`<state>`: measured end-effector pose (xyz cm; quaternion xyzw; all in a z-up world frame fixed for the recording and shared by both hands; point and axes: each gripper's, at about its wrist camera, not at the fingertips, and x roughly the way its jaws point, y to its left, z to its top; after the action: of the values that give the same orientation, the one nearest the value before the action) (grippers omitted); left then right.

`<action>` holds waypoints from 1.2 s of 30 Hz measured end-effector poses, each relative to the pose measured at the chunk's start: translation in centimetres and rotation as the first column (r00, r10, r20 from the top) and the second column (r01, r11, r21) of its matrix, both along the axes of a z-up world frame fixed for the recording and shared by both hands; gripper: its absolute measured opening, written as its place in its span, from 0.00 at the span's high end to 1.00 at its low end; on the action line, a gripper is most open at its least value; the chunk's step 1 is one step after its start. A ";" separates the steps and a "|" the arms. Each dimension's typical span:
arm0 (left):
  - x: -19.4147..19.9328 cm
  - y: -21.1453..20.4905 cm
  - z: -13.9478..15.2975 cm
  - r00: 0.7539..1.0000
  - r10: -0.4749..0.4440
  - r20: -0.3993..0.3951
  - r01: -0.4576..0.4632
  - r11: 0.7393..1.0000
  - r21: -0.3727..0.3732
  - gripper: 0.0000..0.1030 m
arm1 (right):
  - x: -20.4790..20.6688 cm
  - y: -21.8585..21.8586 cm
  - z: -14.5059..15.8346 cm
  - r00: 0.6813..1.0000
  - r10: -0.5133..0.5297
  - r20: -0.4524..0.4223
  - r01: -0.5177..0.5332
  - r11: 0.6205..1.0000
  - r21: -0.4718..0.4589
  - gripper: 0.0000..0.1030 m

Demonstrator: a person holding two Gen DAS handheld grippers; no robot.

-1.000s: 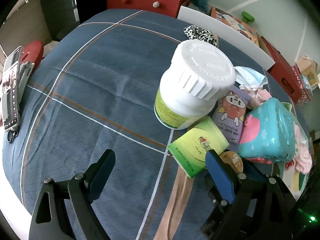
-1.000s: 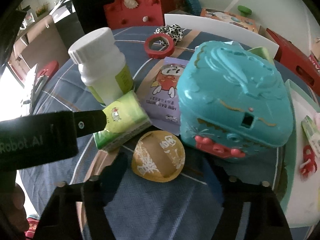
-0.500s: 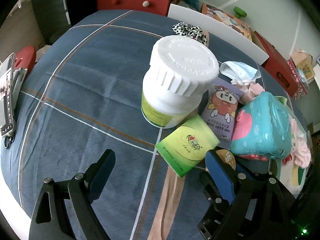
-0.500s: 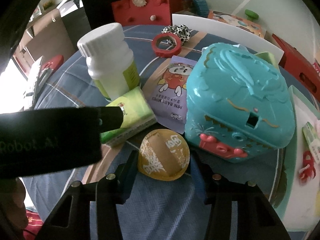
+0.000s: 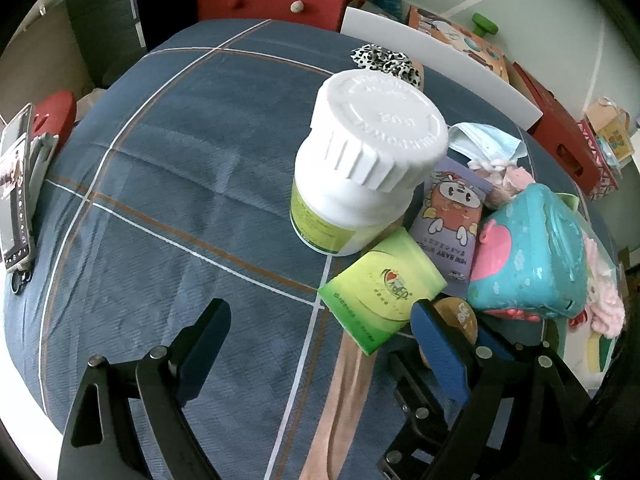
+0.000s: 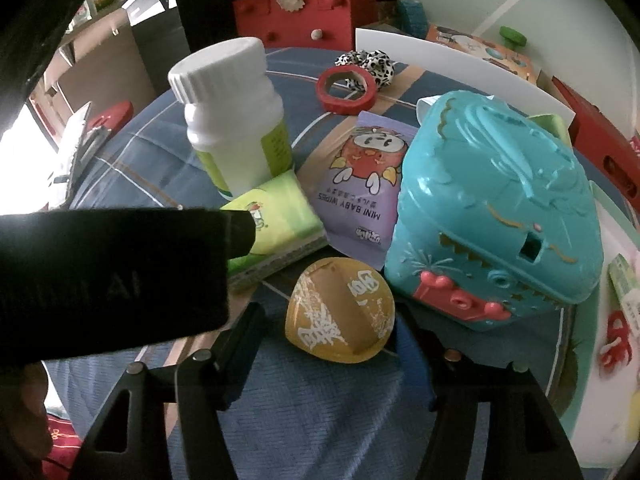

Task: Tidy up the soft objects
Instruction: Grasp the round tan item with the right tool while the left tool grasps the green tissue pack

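A round yellow-brown pouch [image 6: 340, 312] lies on the blue checked cloth [image 6: 320, 420] between the fingers of my right gripper [image 6: 326, 330]. Those jaws are opening and the pads stand just off the pouch's sides. My left gripper [image 5: 320, 328] hangs wide open over the cloth [image 5: 180, 160], with only a corner of the green tissue pack [image 5: 380, 292] near its right finger [image 5: 436, 336]. Behind the pouch lie the green tissue pack [image 6: 276, 216] and a purple baby-wipes pack [image 6: 360, 184]. A leopard scrunchie [image 5: 384, 60] and a blue face mask [image 5: 488, 140] lie farther back.
A white bottle [image 5: 360, 168] stands upright behind the tissue pack. A teal plastic case [image 6: 492, 216] sits right of the pouch, against a pale tray [image 6: 580, 400]. A red tape ring [image 6: 346, 88] lies at the back. A phone [image 5: 16, 184] rests at the left edge.
My right gripper's fingers closed in around the pouch half a second ago and have spread apart again. The pouch stays on the cloth. The left gripper has barely shifted.
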<state>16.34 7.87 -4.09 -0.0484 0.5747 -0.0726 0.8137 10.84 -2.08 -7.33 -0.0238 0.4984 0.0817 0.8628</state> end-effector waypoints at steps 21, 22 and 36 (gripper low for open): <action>-0.1 -2.1 0.2 0.997 -0.073 0.005 0.073 0.997 0.010 0.11 | -1.0 -2.6 0.2 0.998 -0.050 -0.038 0.050 0.999 0.013 0.49; -0.2 -2.3 0.2 0.996 -0.085 0.005 0.085 0.996 0.013 0.11 | -1.0 -2.9 0.2 0.997 -0.057 -0.043 0.058 0.998 0.013 0.49; 1.2 -6.1 -0.6 0.985 -0.166 0.042 0.162 0.982 0.099 0.11 | -1.1 -6.5 0.2 0.988 -0.128 -0.082 0.132 0.990 0.051 0.49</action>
<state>17.52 1.78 -4.70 0.0397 0.5591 -0.1131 0.8204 9.74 -8.59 -7.14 0.0365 0.5301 0.0401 0.8462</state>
